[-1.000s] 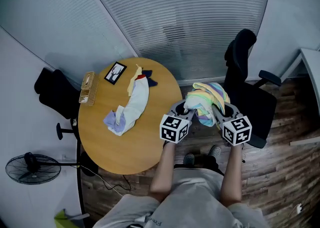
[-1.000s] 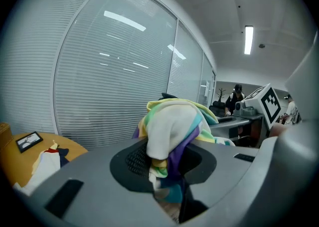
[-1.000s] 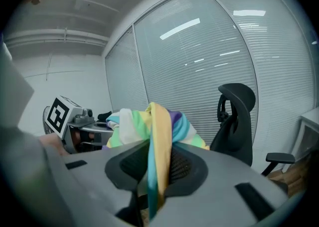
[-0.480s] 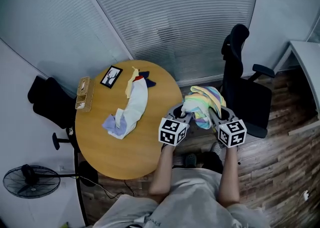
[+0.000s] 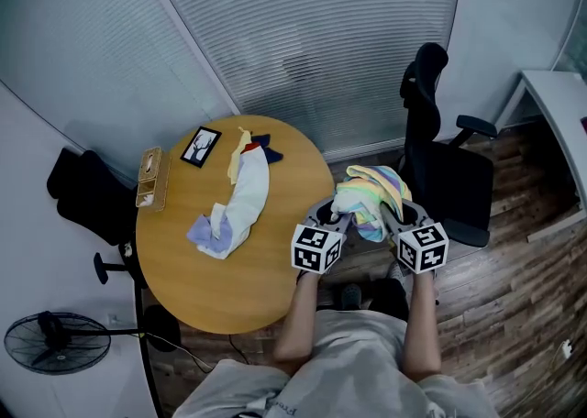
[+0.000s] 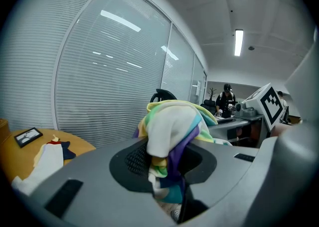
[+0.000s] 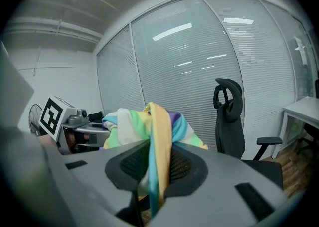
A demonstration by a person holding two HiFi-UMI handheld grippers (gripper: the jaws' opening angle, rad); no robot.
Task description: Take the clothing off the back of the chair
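Head view showed your left gripper clamped on one edge of the striped clothing, and your right gripper pinched shut on the other. Over the last second you drew the bundle back toward yourself, a little further from the chair. It hung between the two grippers, just off the rim of the round table. The chair's back stood bare, so I'd call the take-off done, with only the putting-down left. For containers there was just the box at the table's left edge, its contents too small to tell. To its right a white garment lay loose on the tabletop.
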